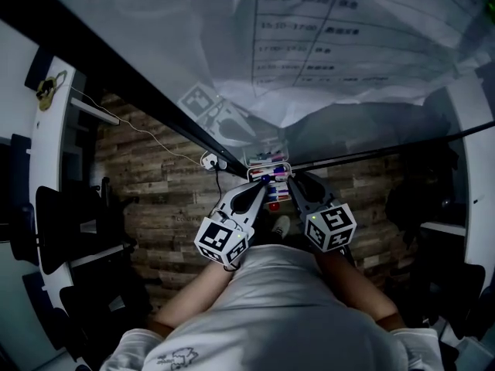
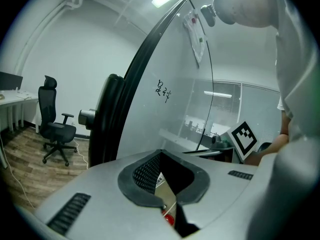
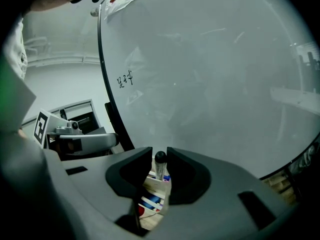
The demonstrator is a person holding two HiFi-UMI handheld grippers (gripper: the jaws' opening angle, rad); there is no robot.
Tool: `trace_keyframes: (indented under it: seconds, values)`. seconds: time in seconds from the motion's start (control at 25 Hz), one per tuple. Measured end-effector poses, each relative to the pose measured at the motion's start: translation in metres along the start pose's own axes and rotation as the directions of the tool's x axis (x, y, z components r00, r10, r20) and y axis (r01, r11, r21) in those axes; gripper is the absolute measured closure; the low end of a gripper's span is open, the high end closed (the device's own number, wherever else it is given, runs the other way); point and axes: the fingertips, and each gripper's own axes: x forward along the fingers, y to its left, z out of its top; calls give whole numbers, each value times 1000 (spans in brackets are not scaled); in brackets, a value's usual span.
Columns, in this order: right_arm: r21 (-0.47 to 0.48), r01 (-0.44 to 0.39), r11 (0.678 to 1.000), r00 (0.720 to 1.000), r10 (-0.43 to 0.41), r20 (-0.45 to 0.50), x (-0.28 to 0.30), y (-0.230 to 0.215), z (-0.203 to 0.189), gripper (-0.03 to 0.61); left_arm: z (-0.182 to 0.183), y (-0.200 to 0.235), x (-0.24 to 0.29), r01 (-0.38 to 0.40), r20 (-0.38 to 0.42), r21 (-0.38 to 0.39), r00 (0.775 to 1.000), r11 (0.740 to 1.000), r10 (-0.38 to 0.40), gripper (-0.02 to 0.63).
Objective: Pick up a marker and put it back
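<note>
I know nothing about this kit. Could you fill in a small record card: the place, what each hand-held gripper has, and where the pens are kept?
Place: a person facing a whiteboard
Right hand-held gripper: jaws around an upright black-capped marker, apparently gripping it
Left hand-held gripper: jaw tips together, nothing held
Tray: just below the right jaws, with more pens lying in it
Background: office chair on a wood-look floor
</note>
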Motion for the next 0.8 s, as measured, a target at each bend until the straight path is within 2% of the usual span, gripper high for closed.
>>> trace_keyframes:
  seconds: [0.32, 0.6, 0.8]
  values:
    - [-3, 24, 1000, 1000, -24, -1, -3, -3, -2, 458, 1, -4, -1, 13, 10, 0, 1000, 1000, -13, 609]
    - [-7, 55, 998, 998, -55, 12, -11, -8, -2, 448, 5, -8, -3, 19, 24, -5, 1000, 1000, -19, 609]
    - [-23, 79, 997, 995, -77, 57, -21, -12, 12, 448, 12, -16, -3, 28, 38, 15, 999, 999, -29, 609]
